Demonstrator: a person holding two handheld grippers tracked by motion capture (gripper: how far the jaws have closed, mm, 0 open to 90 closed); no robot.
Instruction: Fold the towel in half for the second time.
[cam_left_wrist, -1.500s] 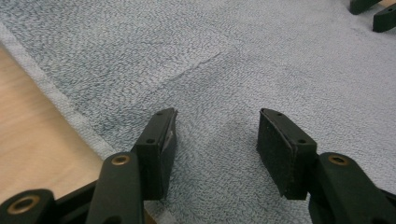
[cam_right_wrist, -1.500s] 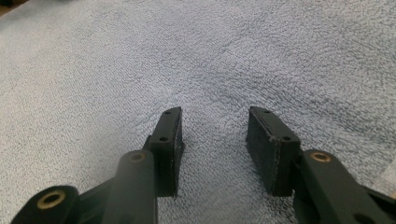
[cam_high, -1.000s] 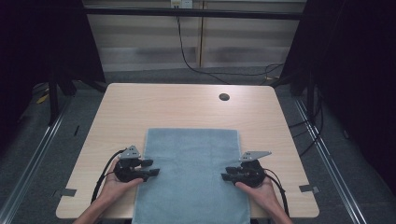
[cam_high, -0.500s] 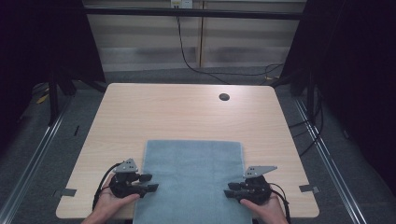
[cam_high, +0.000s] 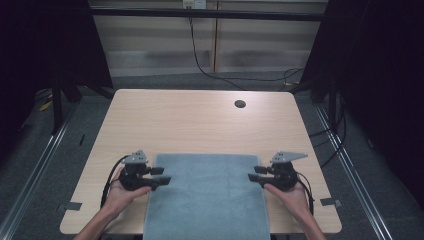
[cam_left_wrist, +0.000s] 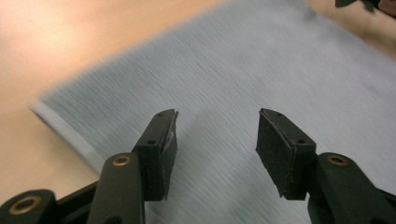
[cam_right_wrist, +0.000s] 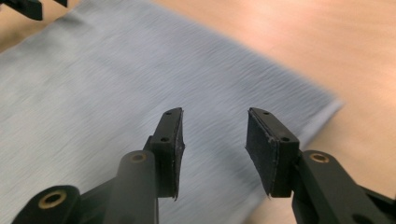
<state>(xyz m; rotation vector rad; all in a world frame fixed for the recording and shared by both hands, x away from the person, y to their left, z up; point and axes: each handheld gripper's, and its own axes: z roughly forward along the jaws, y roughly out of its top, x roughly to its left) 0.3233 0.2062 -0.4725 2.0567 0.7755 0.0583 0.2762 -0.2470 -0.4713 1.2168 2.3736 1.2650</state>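
one grey-blue towel (cam_high: 207, 195), two tongs, two hands, one table (cam_high: 200, 120). the towel lies flat on the near half of the table, between the two tongs, and its near end runs past the table's front edge and out of the bottom of the high view. its long axis runs from the person's side toward the far side of the table; its far short edge lies straight across, a little ahead of both tongs.

the left tongs (cam_high: 161, 176), held in the left hand (cam_high: 120, 192), sit at the towel's left long edge, jaws pointing inward over the cloth. in the left gripper view the left tongs (cam_left_wrist: 217, 135) have their jaws apart with nothing between them, and the towel (cam_left_wrist: 243, 84) spreads under and beyond them, its far left corner ahead and to the left.

the right tongs (cam_high: 256, 174), held in the right hand (cam_high: 292, 197), sit at the towel's right long edge, jaws pointing inward toward the left tongs. in the right gripper view the right tongs (cam_right_wrist: 214, 133) are also apart and hold nothing; the towel (cam_right_wrist: 116, 93) lies under them, with its far right corner ahead and to the right.

one small dark round hole (cam_high: 240, 104) sits in the table well beyond the right tongs, near the far edge. one black cable (cam_high: 200, 55) hangs down the wall behind the table.
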